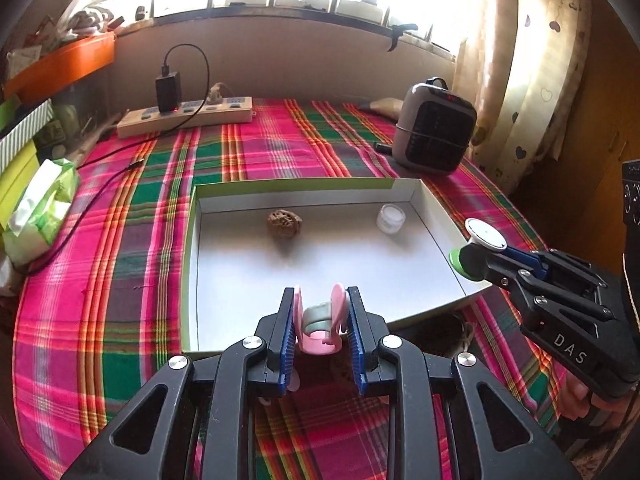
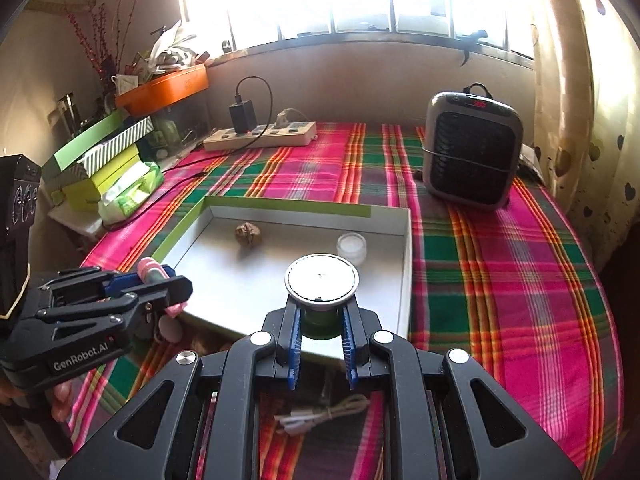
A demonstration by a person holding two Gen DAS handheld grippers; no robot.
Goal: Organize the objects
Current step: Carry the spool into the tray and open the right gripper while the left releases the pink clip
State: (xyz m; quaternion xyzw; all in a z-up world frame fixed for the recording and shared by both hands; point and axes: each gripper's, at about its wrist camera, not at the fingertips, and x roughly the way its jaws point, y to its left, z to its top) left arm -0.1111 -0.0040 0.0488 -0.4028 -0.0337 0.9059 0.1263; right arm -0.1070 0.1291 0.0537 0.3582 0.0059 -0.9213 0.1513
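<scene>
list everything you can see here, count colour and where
box: 1, white inside, green edge, table centre
walnut: 1, brown, in box, back left
small jar: 1, clear, in box, back right
pink clip: 1, pink, in left gripper
green bottle: 1, white cap, in right gripper
heater: 1, grey, back right
power strip: 1, cream, back left
black charger: 1, plugged in the strip
tablecloth: 1, pink-green plaid
left gripper: shut on clip
right gripper: shut on bottle
</scene>
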